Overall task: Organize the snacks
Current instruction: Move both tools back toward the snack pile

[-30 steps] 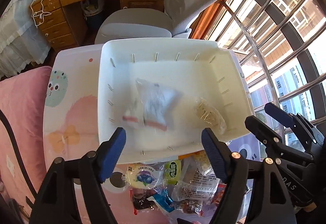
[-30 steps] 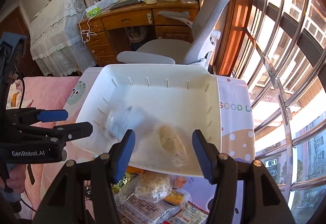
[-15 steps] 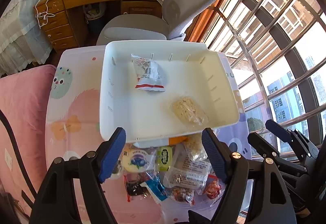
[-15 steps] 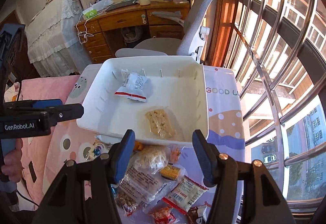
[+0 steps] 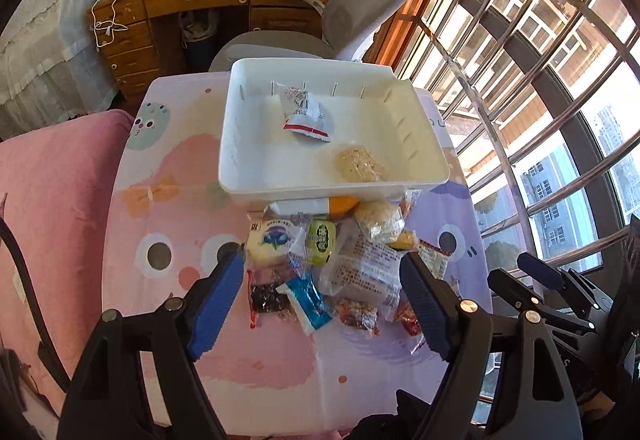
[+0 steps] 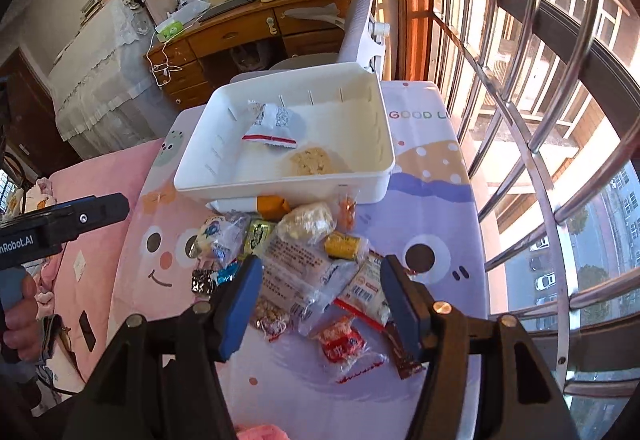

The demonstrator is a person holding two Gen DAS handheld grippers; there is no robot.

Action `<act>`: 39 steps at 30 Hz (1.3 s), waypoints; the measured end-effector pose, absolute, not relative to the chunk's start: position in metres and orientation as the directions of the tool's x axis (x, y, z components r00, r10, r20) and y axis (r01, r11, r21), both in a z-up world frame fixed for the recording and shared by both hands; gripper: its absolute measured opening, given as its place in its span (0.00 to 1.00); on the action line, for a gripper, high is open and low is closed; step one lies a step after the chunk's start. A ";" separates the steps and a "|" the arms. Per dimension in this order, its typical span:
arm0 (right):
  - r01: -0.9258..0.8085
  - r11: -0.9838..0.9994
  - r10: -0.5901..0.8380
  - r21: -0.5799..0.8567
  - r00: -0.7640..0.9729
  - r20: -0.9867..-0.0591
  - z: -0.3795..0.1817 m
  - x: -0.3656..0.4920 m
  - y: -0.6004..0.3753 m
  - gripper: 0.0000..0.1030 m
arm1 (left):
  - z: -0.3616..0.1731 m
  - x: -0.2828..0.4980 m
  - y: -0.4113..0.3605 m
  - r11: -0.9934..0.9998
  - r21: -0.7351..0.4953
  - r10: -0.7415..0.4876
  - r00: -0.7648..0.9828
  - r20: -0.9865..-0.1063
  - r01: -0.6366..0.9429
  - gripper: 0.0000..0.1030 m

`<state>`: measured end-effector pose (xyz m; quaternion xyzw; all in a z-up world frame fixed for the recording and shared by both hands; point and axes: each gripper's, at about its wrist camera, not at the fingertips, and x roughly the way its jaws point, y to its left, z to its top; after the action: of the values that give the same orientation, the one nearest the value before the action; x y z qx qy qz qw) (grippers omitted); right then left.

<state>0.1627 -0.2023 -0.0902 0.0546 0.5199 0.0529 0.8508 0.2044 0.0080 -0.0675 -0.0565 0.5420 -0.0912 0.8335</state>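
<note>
The white bin (image 5: pixel 240 144) sits in the upper centre of the left wrist view, on a table with a pastel cartoon cloth (image 5: pixel 168 200). Only two snacks lie inside it: a white packet with a red stripe (image 5: pixel 306 116) toward the middle of the bin floor, and a clear-wrapped pale cracker (image 5: pixel 358 164) at its lower right corner. In the right wrist view the same two show as the striped packet (image 6: pixel 272 124) and the cracker (image 6: pixel 312 160), close together but not overlapping.

The rest is unsorted — a heap of packets (image 5: pixel 340 260) lies on the cloth just below the bin's near wall, in the middle of both frames. It includes a blueberry-print packet (image 5: pixel 274 240), a small green packet (image 5: pixel 322 236), a blue-wrapped stick (image 5: pixel 308 300), a large clear bag with printed text (image 6: pixel 298 272), a yellow wrapped piece (image 6: pixel 344 246) and a red packet (image 6: pixel 340 340). An orange packet (image 6: pixel 272 206) is tucked partly under the bin's edge.

The left gripper (image 5: pixel 322 304) hangs over the heap with its jaws opening and nothing pressed between the pads. The right gripper (image 6: pixel 320 304) is likewise spread and empty above the clear bag. Judged from this, the task is at an early stage: two items in, well over a dozen — roughly — left on the table.
</note>
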 end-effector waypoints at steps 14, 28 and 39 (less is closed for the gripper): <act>-0.015 0.983 0.176 0.183 0.370 -0.912 -0.125 0.076 -0.211 0.60 | -0.091 0.097 0.027 0.982 -0.191 -0.178 0.398 -0.900 0.008 0.77; 0.013 0.975 0.207 0.223 0.322 -0.924 -0.157 0.029 -0.216 0.60 | -0.110 0.060 0.025 0.987 -0.153 -0.158 0.385 -0.909 0.043 0.77; 0.060 0.969 0.204 0.241 0.363 -0.909 -0.186 0.022 -0.214 0.60 | -0.127 0.077 0.016 0.981 -0.063 -0.126 0.356 -0.926 0.183 0.77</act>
<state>0.0223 -0.2140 -0.1859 0.1174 0.5627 0.0441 0.8171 0.0770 0.0161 -0.1271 0.0255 0.5598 -0.0938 0.8229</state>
